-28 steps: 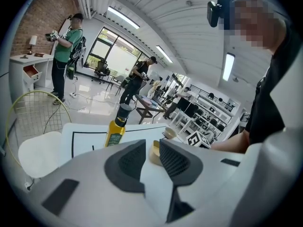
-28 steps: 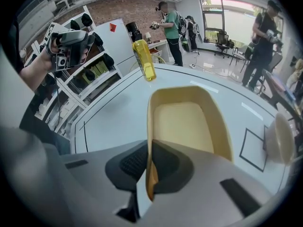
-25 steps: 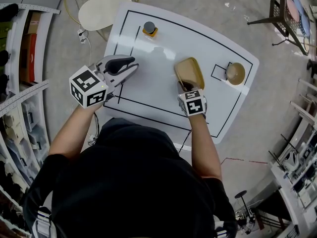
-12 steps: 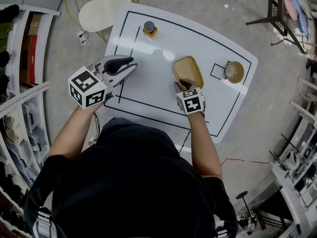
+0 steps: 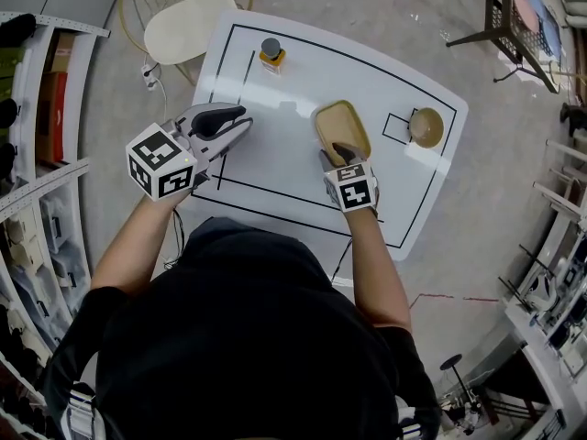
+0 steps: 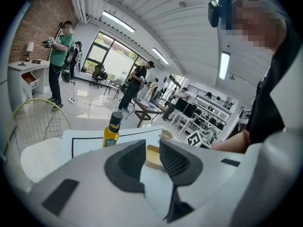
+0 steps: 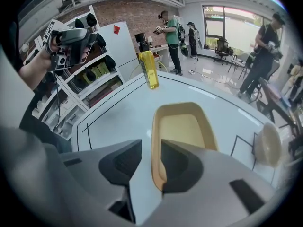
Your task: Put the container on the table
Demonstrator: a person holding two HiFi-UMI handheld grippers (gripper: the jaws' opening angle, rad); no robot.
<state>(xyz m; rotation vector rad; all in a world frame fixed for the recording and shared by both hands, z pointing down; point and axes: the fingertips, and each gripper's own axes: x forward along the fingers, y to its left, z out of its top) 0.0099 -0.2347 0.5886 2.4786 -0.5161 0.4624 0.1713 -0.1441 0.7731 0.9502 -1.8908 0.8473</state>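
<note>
Container [image 5: 339, 124] rests on table [image 5: 293, 85]
Right gripper's [image 5: 341, 152] fingers, earlier clamped, opening astride its half-hidden near rim; left gripper's [image 5: 240, 123] apart, empty.

A white desk [image 5: 293, 99] with black outlines carries a tan container [image 5: 342, 128] near its middle, a yellow bottle [image 5: 271, 53] at the far left, and a bowl [image 5: 426, 126] on the right.
</note>
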